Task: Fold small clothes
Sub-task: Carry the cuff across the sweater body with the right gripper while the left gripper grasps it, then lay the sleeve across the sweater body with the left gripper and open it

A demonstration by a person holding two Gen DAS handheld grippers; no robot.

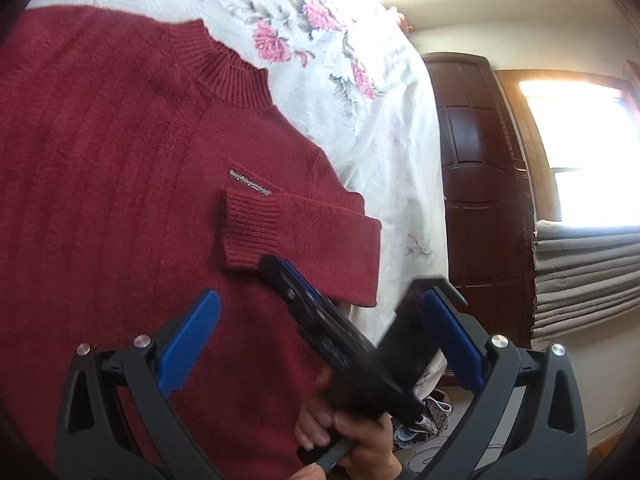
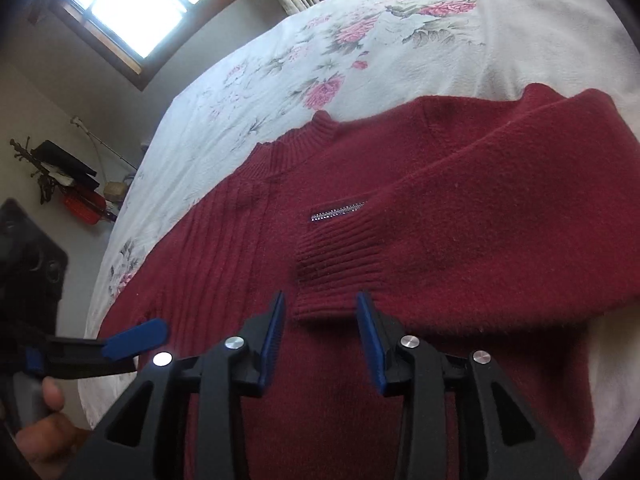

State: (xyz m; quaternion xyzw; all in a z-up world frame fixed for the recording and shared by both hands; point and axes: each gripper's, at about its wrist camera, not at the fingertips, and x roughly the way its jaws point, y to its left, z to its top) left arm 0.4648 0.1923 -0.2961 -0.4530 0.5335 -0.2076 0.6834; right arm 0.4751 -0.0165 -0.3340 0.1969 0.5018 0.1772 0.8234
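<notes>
A dark red knit sweater [image 1: 120, 200] [image 2: 460, 280] lies flat on a floral bedsheet [image 1: 320, 40] [image 2: 320, 60], its collar [image 1: 232, 76] toward the far side. One sleeve is folded across the chest, and its ribbed cuff [image 1: 248, 232] [image 2: 336, 268] rests just below a small silver zip trim [image 2: 340, 213]. My right gripper [image 2: 322, 332] [image 1: 296, 292] hovers open right at the cuff's near edge, with nothing between its blue pads. My left gripper [image 1: 320, 298] [image 2: 136, 338] is wide open over the sweater's side edge and holds nothing.
A hand [image 1: 348, 432] holds the right gripper's handle. A dark wooden wardrobe [image 1: 480, 200] stands beyond the bed edge, beside a bright window [image 1: 580, 140] with grey folded blinds [image 1: 580, 280]. A red basket [image 2: 84, 204] sits by the wall.
</notes>
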